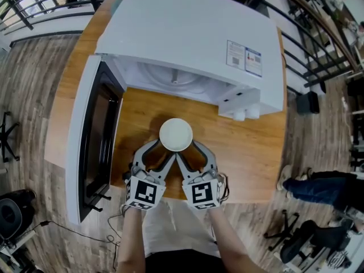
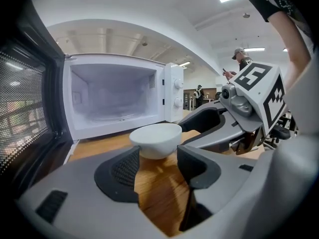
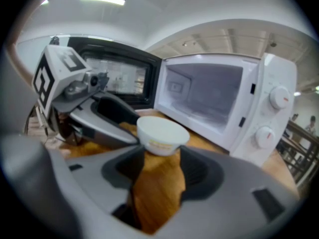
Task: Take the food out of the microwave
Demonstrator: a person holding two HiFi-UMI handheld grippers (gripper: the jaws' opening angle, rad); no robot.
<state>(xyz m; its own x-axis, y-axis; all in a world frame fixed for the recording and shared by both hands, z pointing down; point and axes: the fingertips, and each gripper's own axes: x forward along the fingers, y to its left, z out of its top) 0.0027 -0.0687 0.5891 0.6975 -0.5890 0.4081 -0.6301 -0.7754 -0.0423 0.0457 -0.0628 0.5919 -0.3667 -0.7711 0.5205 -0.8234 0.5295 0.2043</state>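
Observation:
A white bowl [image 1: 176, 134] hangs low over the wooden table [image 1: 250, 158], in front of the open white microwave [image 1: 187, 33]. My left gripper [image 1: 162, 150] and right gripper [image 1: 190, 150] come at the bowl from the near side in a V, and each has its jaws set wide around the bowl's lower part. In the left gripper view the bowl [image 2: 155, 138] sits at the tips of my left gripper [image 2: 157, 161], with the right gripper [image 2: 224, 128] against its right side. The right gripper view shows the bowl [image 3: 162, 133] between the tips of my right gripper [image 3: 159, 166]. The bowl's contents are hidden. The microwave cavity [image 2: 112, 96] looks empty.
The microwave door [image 1: 94, 135] stands swung out to the left of the bowl. The table's front edge lies just behind the grippers. A person's legs [image 1: 318, 186] and an office chair [image 1: 301, 238] are on the floor to the right, and black gear [image 1: 14, 212] sits at lower left.

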